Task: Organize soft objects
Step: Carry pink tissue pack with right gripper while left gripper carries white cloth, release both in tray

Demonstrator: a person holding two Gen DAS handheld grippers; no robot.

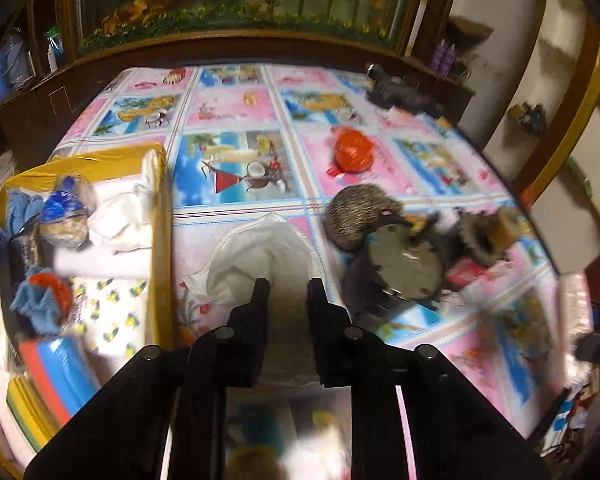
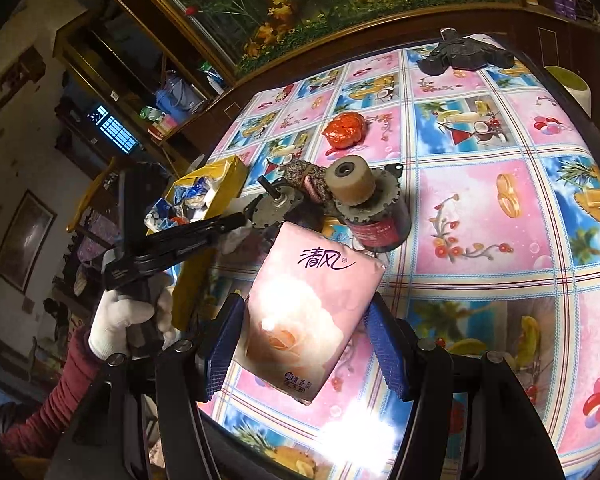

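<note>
Sorting soft items into yellow box [image 1: 158, 216]: right tongs [image 2: 306, 340] clamping pink tissue pack [image 2: 304, 320]; left tongs [image 1: 288, 292] closed, apparently empty, above white cloth [image 1: 260, 256]. Next: carrying pack boxward.

Glossy plastic tablecloth [image 2: 480, 208] — shiny tissue pack [image 2: 312, 320]

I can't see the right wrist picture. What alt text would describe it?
Right tongs with blue pads grip a pink tissue pack above a table covered in a pink and blue picture cloth. Behind the pack sit dark metal motor parts and an orange bag; at left, a white-gloved hand aims black tongs toward a yellow box.
</note>
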